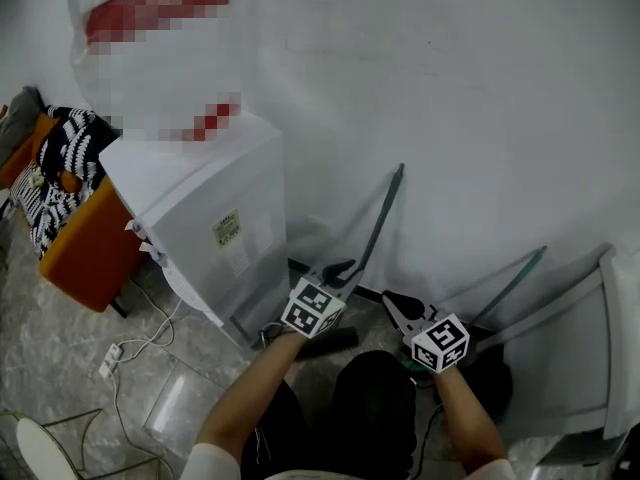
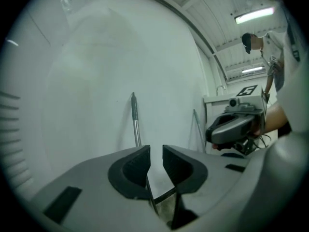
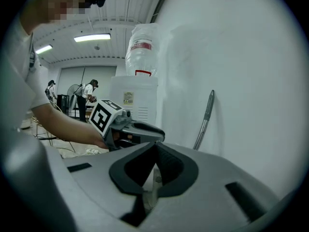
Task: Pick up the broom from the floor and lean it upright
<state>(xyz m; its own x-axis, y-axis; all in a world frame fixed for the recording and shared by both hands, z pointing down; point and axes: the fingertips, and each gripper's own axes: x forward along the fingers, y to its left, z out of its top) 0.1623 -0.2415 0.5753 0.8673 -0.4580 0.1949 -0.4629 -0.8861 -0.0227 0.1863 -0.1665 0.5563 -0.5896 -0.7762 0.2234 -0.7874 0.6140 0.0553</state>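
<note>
Near the broom (image 1: 383,220), the dispenser's label (image 1: 228,230) is illegible.

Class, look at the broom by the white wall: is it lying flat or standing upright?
Upright, at a slight lean. The broom rises steeply from the floor, and its handle rests against the wall.

A plain white wall (image 1: 450,98) rises just ahead of the left claw (image 1: 343,271). Left of that claw stands a white water dispenser (image 1: 200,218) with a bottle (image 3: 142,50) on top. Farther left, an orange seat (image 1: 85,248) carries black-and-white patterned cloth (image 1: 60,158). Below the claw, the floor (image 1: 60,338) is grey and marbled, with a white power strip (image 1: 108,360) and its cable. Strip lights (image 3: 91,37) glow on a ribbed white ceiling (image 3: 120,6).
</note>
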